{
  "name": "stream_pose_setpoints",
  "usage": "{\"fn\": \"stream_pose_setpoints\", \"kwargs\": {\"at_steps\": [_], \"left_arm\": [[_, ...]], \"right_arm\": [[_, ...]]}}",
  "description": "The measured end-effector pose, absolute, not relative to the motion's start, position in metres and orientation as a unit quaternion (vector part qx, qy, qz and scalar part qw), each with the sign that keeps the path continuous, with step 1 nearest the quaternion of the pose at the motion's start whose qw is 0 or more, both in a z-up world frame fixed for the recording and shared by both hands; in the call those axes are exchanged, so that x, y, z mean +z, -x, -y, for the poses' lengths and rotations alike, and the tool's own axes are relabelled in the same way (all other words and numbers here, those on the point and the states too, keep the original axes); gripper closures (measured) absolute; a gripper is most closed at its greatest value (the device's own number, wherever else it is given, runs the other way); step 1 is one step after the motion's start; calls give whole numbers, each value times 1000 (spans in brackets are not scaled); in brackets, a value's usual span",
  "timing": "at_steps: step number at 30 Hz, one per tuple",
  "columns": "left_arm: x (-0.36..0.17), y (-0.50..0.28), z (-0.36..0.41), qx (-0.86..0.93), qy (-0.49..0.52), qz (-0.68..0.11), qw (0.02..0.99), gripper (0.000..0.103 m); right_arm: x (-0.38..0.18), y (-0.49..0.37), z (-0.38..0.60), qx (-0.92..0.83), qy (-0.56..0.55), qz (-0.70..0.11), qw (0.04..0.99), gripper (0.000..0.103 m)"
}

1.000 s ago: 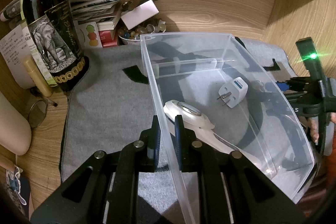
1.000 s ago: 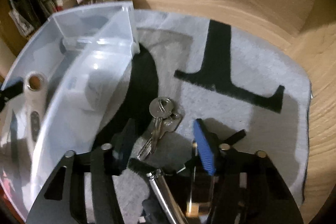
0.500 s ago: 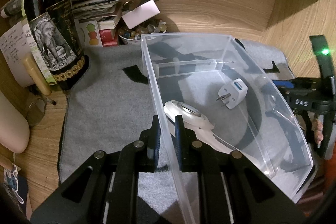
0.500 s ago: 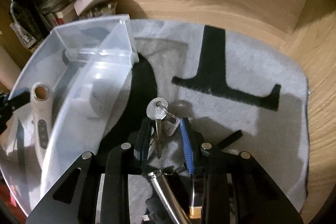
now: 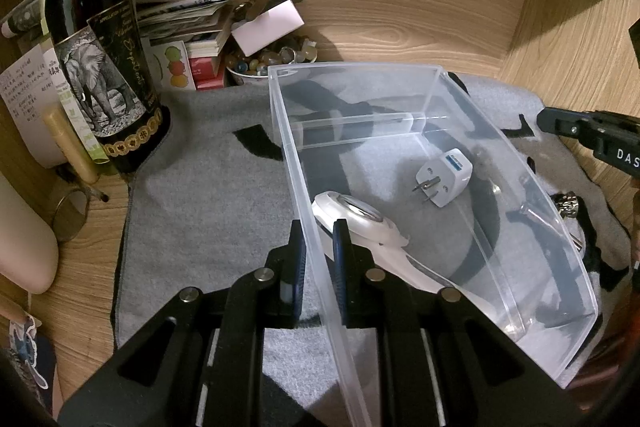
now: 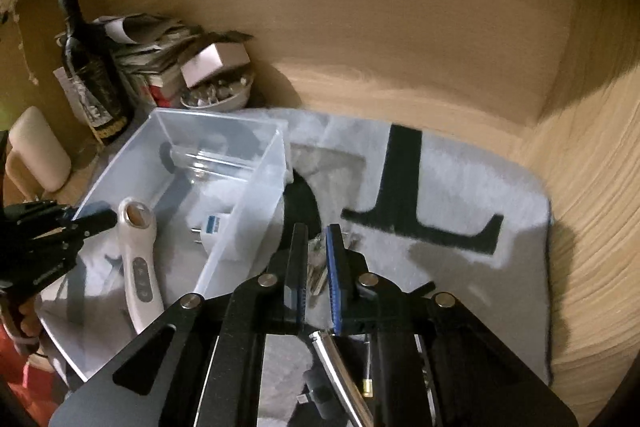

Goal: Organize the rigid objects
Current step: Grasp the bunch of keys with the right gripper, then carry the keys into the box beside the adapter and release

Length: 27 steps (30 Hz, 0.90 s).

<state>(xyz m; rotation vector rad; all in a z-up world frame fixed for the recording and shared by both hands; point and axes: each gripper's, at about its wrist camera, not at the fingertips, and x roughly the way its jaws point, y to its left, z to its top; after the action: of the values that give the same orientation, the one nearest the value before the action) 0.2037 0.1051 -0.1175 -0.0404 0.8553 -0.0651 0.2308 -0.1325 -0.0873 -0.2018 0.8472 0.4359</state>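
Left wrist view: the left gripper (image 5: 319, 259) has its fingers clamped on the near wall of the clear bin (image 5: 400, 71); beyond them inside lie a white handheld device (image 5: 360, 217) and plug adapter (image 5: 442, 181).

Right wrist view: the right gripper (image 6: 318, 267) has its fingers clamped on the keys (image 6: 317, 267), having just closed, above the grey mat (image 6: 460, 187), the bin to their left.
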Motion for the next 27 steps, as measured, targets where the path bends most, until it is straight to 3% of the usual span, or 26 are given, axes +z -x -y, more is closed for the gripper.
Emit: {"fn": "stream_pose_setpoints", "kwargs": {"at_steps": [4,8,14,20,23,27], "left_arm": [[-117,-204,-105,-32,19,-414,909,90],[-117,-203,-107,-33,21,-414,910,90],[-117,-203,-109,-34,21,-413,910,90],[-117,-203,-109,-34,21,-414,910,90],[-117,-203,-108,-34,21,-413,910,90],[-117,-203,-107,-34,21,-414,910,90]], "right_arm": [[-96,-235,135,202,99,-422,878,93],[-121,-245,133,202,104,-457,860,70],[-154,-258,122,203,125,-499,833,69],[-169,-270,113,192,144,-507,828,57],[-171,-278,117,193,124,-510,829,57],[-171,-288,123,184,106,-505,837,67]]}}
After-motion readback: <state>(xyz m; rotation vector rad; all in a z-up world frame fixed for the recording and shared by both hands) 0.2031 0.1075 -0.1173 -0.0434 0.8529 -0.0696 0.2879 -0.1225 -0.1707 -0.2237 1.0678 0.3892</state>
